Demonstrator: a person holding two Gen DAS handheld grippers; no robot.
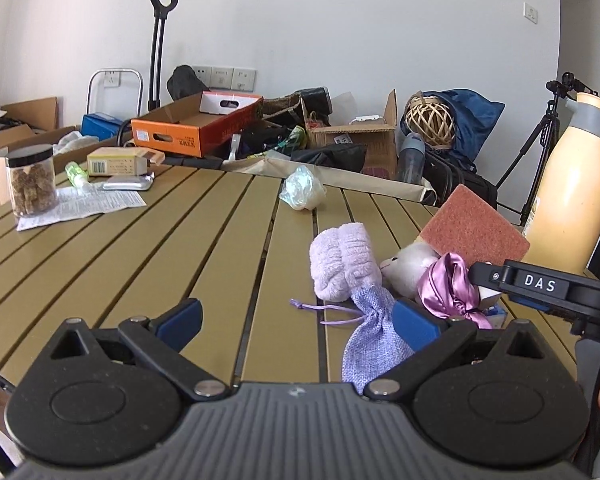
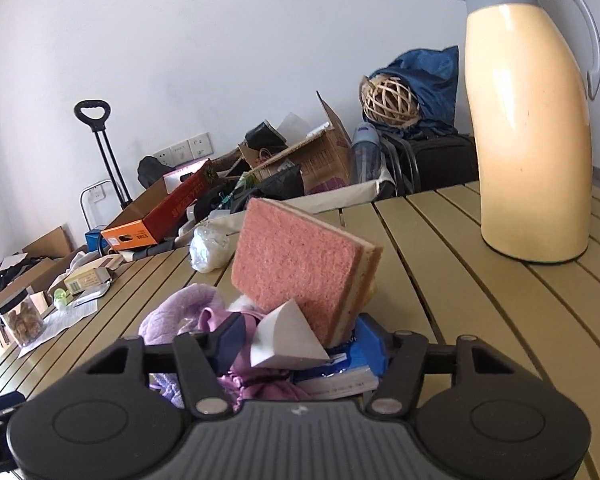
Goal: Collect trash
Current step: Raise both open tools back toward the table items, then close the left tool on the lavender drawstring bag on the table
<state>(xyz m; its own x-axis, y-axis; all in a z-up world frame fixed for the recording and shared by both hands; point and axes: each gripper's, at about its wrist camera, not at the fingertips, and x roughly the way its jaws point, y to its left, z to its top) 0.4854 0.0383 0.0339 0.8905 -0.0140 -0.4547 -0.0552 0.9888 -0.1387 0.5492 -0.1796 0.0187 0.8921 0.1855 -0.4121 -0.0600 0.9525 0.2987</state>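
Note:
A crumpled clear plastic wrapper [image 1: 302,188] lies on the far middle of the slatted table [image 1: 172,240]; it also shows in the right wrist view [image 2: 208,249]. A printed leaflet [image 1: 80,205] lies at far left. My left gripper [image 1: 296,324] is open and empty, low over the table, its right finger beside a lilac drawstring pouch [image 1: 374,340]. My right gripper [image 2: 298,340] is partly closed around a pile: a pink sponge [image 2: 304,268], a white triangular wedge [image 2: 286,340], purple satin cloth [image 2: 256,390] and a blue packet [image 2: 340,376]. Whether it grips any of them is unclear.
A tall cream thermos [image 2: 532,128] stands at the table's right. A lilac towel roll [image 1: 342,264] and white plush [image 1: 410,266] sit mid-table. A jar of snacks [image 1: 31,180], a small box [image 1: 118,161] and a foil pack [image 1: 128,184] are at far left. Boxes and bags crowd the floor behind.

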